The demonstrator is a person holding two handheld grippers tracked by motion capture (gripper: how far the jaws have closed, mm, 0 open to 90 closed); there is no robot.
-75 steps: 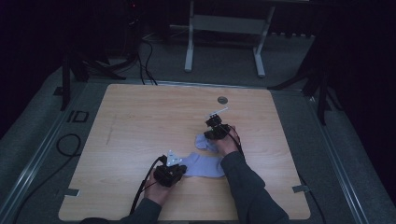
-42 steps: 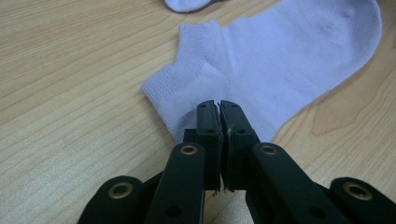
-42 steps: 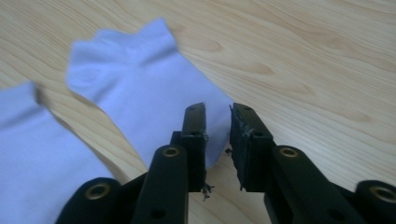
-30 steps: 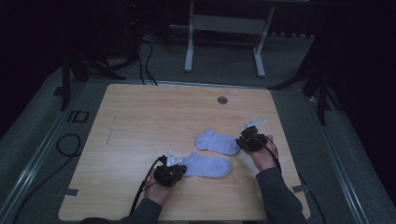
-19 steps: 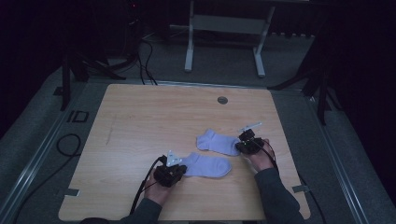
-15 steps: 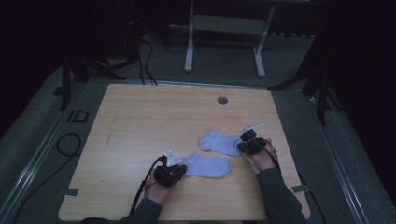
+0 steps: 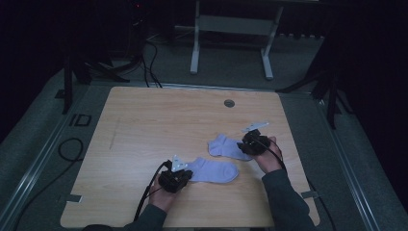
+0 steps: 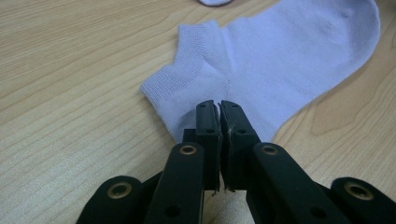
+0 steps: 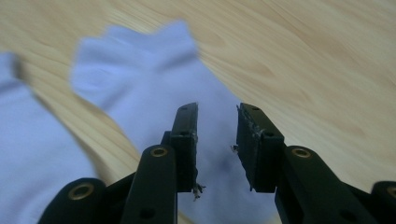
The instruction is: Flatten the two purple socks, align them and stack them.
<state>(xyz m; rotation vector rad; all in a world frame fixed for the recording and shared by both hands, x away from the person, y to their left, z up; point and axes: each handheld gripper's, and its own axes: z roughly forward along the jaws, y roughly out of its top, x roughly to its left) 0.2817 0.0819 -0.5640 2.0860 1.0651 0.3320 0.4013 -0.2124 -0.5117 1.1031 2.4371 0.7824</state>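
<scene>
I have two pale socks on the table [image 7: 144,125], both on the near side of its round hole [image 7: 229,103]. The near sock [image 7: 214,170] lies flat, toe to the right. My left gripper [image 7: 180,174] is clenched on its cuff end [image 8: 187,100]. The far sock [image 7: 226,147] lies just beyond it, nearer the hole. My right gripper [image 7: 250,144] sits over that sock's right end, its jaws just opened, the fabric [image 9: 154,93] lying loose between and beneath them, released.
</scene>
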